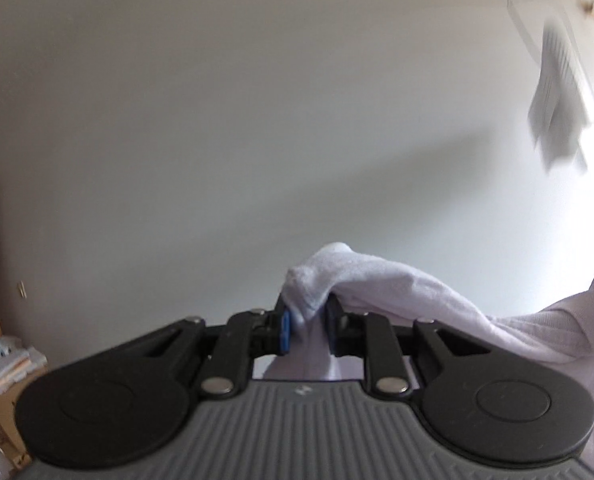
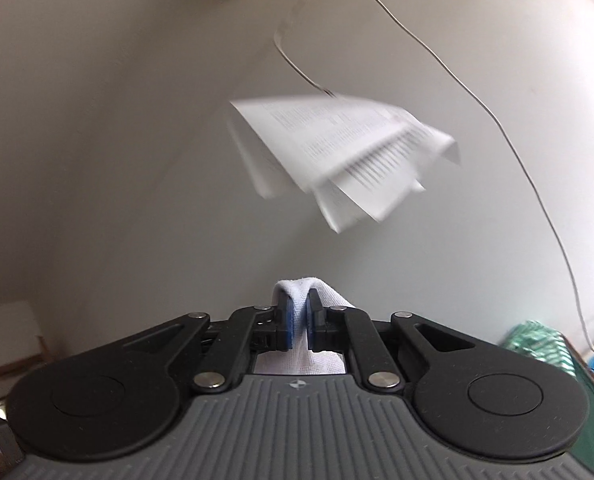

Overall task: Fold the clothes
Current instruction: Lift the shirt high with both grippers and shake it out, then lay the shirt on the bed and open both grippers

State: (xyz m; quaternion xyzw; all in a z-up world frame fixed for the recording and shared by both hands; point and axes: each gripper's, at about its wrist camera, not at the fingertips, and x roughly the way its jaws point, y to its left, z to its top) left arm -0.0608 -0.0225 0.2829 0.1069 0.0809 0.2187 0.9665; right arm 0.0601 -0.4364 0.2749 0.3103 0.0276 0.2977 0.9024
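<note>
Fingers [image 1: 287, 330] of the left gripper and right gripper [image 2: 301, 322] each clamp the white garment [image 1: 377, 280], lifted between them; next, I judge, spread and lay it flat

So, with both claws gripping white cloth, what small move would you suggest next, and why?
Probably draw the claws apart to stretch the white cloth flat. The left claw and right claw each pinch a bunched fold, and both face a wall.

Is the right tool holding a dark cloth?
No, the cloth pinched between its fingers is white.
</note>
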